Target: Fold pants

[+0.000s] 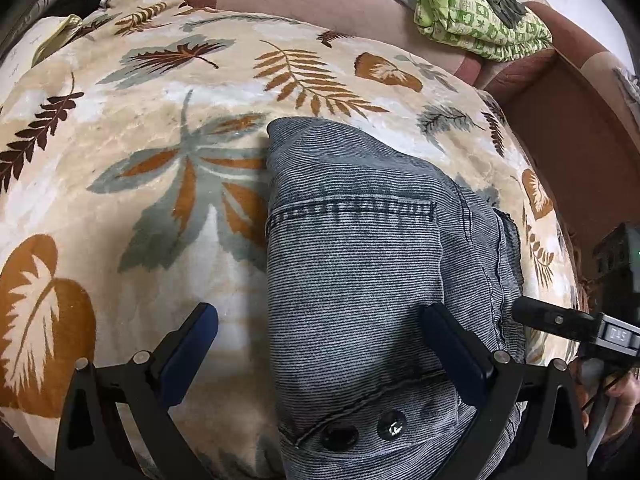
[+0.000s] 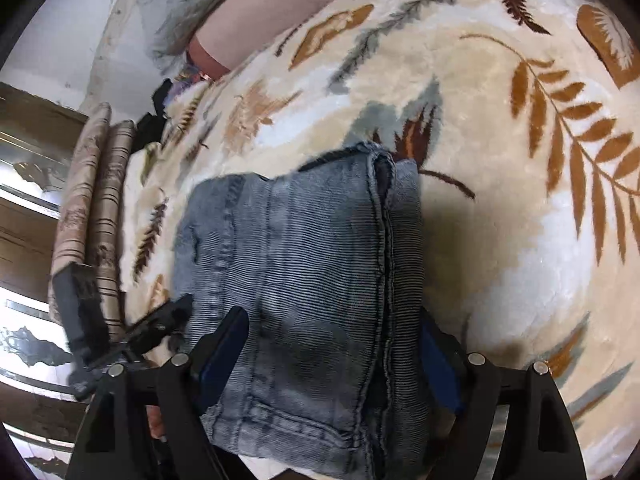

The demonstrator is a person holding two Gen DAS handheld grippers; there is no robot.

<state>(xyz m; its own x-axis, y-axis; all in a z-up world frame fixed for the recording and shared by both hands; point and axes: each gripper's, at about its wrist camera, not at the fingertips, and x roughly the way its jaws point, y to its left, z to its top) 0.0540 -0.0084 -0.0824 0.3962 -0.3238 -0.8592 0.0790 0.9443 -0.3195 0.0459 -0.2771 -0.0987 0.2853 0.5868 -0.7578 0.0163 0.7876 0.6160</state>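
The grey-blue corduroy pants lie folded into a thick rectangle on a cream blanket with a leaf pattern. My left gripper is open wide over the near left edge of the pants, at the waistband snaps. One pad is above the cloth and the other above the blanket. In the right wrist view, my right gripper stands open astride the near end of the pants. The fold's seamed edge partly hides its right pad. A finger of the right gripper reaches the right edge of the pants.
The blanket covers a brown sofa. A crumpled green patterned cloth lies on the sofa back. Two striped rolled cushions and dark clothes sit at one end. A hand shows at the right.
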